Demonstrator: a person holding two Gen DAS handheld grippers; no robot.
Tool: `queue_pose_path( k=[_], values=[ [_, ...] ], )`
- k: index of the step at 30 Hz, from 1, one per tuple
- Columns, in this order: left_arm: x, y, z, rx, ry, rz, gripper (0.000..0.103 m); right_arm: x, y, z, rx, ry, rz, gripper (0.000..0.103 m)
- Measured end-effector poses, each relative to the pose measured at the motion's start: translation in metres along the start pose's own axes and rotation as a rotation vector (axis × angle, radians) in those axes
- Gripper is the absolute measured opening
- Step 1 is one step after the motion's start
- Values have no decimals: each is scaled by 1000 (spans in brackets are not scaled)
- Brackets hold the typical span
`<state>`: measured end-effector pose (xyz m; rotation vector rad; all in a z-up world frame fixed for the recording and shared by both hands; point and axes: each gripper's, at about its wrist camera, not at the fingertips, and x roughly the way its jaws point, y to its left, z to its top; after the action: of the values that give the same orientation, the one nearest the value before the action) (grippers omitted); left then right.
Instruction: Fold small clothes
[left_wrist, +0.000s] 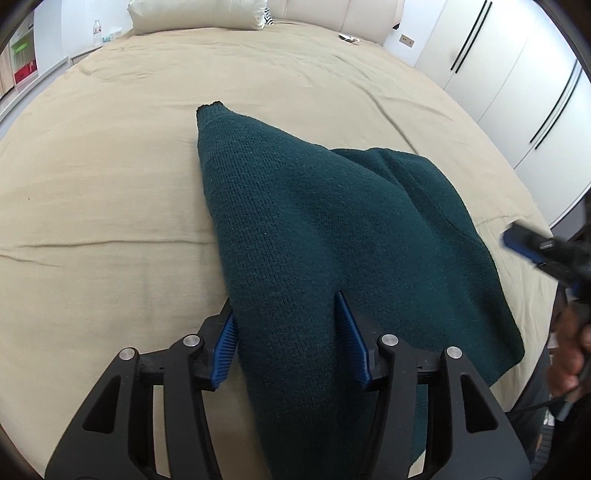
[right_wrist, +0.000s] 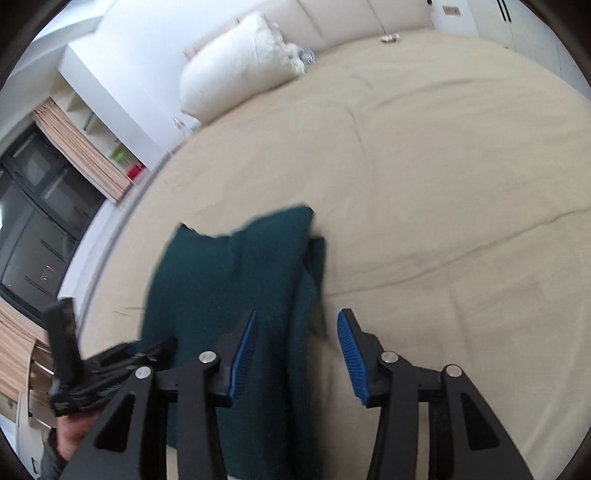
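Observation:
A dark green knit garment lies on the beige bed sheet, partly folded, one layer over another. My left gripper is open, its blue fingers astride a fold of the garment near its front end. The garment also shows in the right wrist view. My right gripper is open just above the garment's right edge and holds nothing. The right gripper appears blurred at the right of the left wrist view. The left gripper shows at the lower left of the right wrist view.
A cream pillow lies at the head of the bed by the padded headboard. White wardrobe doors stand to the right. A bedside shelf with a water bottle is at the far left. A small object lies near the headboard.

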<state>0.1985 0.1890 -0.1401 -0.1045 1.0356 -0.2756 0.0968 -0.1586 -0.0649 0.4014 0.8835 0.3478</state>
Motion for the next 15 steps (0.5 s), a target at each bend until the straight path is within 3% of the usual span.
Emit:
queue_pose_path(
  k=[3,6,10,11,12,15],
  values=[
    [-1,-2,0,3,-4,11,52,-4,32,-3,-68,9,113,48],
    [-2,-4,-1,7,-10,20,53,11,41,-19,-102,75,164,48],
    [-5,-3,-2,11,-17,23,55,37,17,-47,-98,207,78,43],
    [-5,-2,-2,9,-17,19,55,40,10,-54,-107,210,52,30],
    [-7,-1,-3,6,-17,14,55,38,4,-58,-100,206,55,24],
    [-20,1,-10,7,-43,20,55,24,-15,-66,-50,176,84,21]
  ],
)
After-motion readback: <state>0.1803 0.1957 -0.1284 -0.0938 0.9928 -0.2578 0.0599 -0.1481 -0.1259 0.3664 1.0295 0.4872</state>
